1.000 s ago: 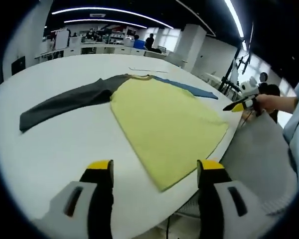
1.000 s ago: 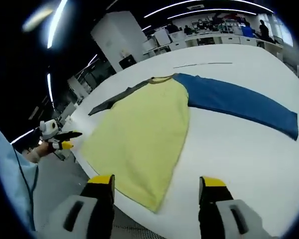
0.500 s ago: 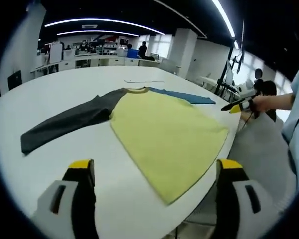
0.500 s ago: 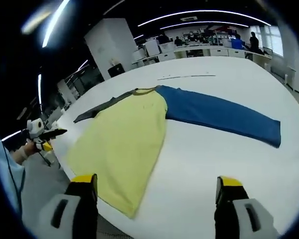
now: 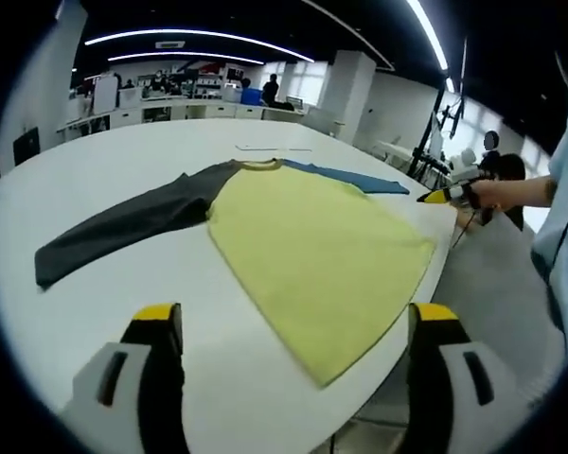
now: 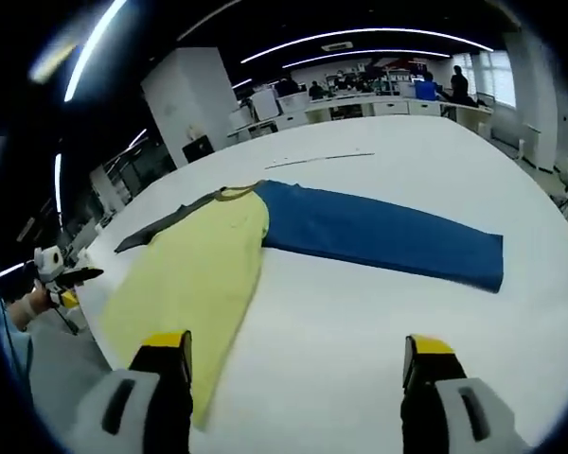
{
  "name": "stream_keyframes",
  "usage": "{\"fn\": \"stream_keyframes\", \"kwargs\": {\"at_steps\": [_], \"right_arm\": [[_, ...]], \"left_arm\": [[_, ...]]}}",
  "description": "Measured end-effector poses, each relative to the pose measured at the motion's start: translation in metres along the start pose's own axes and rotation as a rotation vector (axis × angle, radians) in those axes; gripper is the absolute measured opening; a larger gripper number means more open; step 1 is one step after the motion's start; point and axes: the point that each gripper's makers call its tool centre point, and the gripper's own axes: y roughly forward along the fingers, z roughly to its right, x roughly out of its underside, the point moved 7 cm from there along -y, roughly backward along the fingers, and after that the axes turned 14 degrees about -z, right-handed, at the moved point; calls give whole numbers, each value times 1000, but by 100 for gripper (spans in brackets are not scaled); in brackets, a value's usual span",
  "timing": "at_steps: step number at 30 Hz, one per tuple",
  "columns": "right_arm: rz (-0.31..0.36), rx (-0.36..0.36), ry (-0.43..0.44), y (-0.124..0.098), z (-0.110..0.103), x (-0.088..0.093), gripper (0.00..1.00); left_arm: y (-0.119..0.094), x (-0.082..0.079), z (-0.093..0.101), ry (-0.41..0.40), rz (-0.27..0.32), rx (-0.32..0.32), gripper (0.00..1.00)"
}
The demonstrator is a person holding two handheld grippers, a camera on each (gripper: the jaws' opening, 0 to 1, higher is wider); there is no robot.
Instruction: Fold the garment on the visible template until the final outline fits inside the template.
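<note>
The garment (image 5: 317,241), yellow-bodied with one grey and one blue sleeve, lies spread flat on the white tabletop (image 5: 123,274) at mid-frame, untouched, while the left tongs (image 5: 289,322) and right tongs (image 6: 298,352) hover spread apart and empty at the bottom.

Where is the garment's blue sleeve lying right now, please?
In the right gripper view the blue sleeve lies flat on the white table, stretching rightward from the yellow body, beyond the open right gripper.

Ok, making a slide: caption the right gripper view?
Open right gripper above a white table; yellow shirt lies flat, blue sleeve outstretched.
</note>
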Motion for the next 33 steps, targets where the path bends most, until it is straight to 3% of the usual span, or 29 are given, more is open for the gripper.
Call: {"fn": "stream_keyframes", "kwargs": {"at_steps": [4, 9, 12, 15, 17, 24, 26, 29, 33], "right_arm": [[62, 82, 94, -7, 34, -12, 85], [60, 188, 221, -14, 78, -17, 71], [81, 263, 290, -16, 101, -19, 61], [112, 279, 343, -13, 114, -21, 47], [103, 302, 391, -10, 122, -19, 39], [111, 347, 439, -3, 134, -18, 26], [95, 384, 419, -3, 138, -18, 24], [112, 380, 446, -3, 135, -21, 21], [57, 394, 412, 1, 132, -22, 15]], "left_arm": [[0, 1, 1, -12, 2, 4, 94], [1, 5, 1, -27, 2, -3, 92], [1, 7, 1, -44, -2, -4, 91], [2, 9, 1, -52, -7, -3, 90], [4, 11, 2, -69, -12, 3, 89], [4, 13, 7, -96, 3, -2, 88], [4, 15, 7, -102, -1, -3, 87], [5, 16, 8, -106, -5, -5, 87], [7, 18, 9, -112, -12, -2, 87]]}}
